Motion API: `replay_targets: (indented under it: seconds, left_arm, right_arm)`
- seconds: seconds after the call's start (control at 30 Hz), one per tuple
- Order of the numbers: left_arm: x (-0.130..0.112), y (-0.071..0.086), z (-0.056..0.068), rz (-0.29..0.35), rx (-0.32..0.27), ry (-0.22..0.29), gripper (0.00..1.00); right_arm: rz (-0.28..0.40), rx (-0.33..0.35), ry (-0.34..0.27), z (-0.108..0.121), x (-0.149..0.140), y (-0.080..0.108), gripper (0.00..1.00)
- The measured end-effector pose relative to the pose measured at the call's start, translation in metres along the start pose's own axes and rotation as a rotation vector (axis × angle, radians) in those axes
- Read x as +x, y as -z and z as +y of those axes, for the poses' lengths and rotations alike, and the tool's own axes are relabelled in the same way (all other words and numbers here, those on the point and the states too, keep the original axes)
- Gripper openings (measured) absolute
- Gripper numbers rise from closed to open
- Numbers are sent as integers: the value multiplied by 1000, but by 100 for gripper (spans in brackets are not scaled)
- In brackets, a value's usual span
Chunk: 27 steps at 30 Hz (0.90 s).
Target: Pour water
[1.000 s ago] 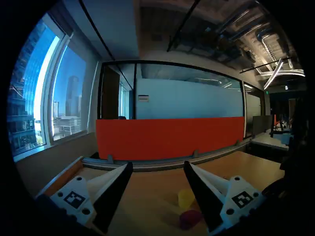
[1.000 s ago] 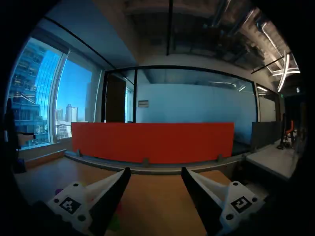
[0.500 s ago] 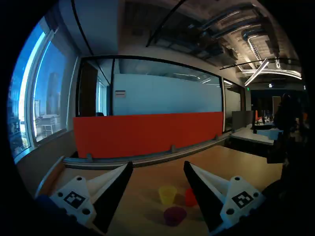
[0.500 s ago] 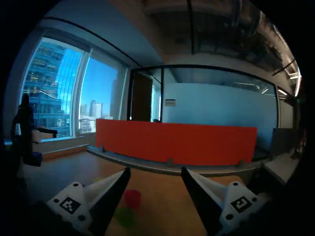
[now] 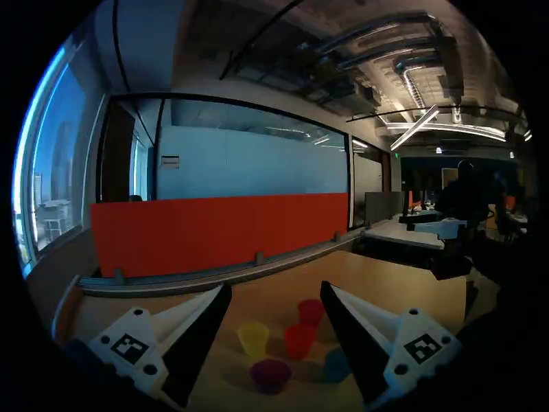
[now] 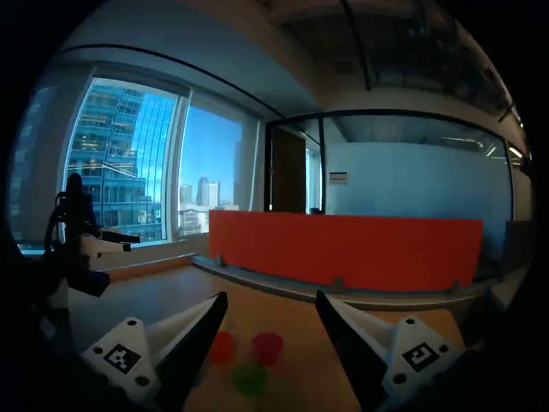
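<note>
Your left tongs (image 5: 273, 287) stand wide open with nothing between them, above the counter (image 5: 384, 281). Between their fingers, small cups stand close together on the wood: a yellow cup (image 5: 252, 338), a red cup (image 5: 300, 340), a darker red cup (image 5: 311, 311) behind it, a purple cup (image 5: 270, 375) nearest you, and a blue cup (image 5: 336, 364) partly behind the right finger. Whether any holds water is hard to tell in this dim light. Your right tongs (image 6: 270, 296) are also wide open and empty. In the right gripper view, a green cup (image 6: 249, 378) sits in front of two red ones. An orange divider (image 5: 219, 230) runs along the counter's far edge.
</note>
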<state>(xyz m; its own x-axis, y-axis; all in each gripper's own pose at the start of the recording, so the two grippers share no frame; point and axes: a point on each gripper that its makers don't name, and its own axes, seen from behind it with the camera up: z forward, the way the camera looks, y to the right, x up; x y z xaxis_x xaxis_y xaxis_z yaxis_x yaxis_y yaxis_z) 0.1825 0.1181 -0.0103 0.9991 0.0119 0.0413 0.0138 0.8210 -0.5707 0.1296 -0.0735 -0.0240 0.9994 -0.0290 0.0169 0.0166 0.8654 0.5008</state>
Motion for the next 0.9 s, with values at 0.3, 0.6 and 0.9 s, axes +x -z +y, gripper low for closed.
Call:
replay_targets:
  seconds: [0.3,0.6,0.9]
  left_arm:
    - [-32,-6,32,-53,-94,3,96]
    - [-86,-19,56,-146,-168,6,96]
    - [-140,-30,72,-228,-219,21,96]
  right_arm:
    - [-78,51,-2,-8,-30,-7,99]
    - [-182,86,14,-17,-78,-15,99]
    - [-262,109,19,-20,-124,-25,99]
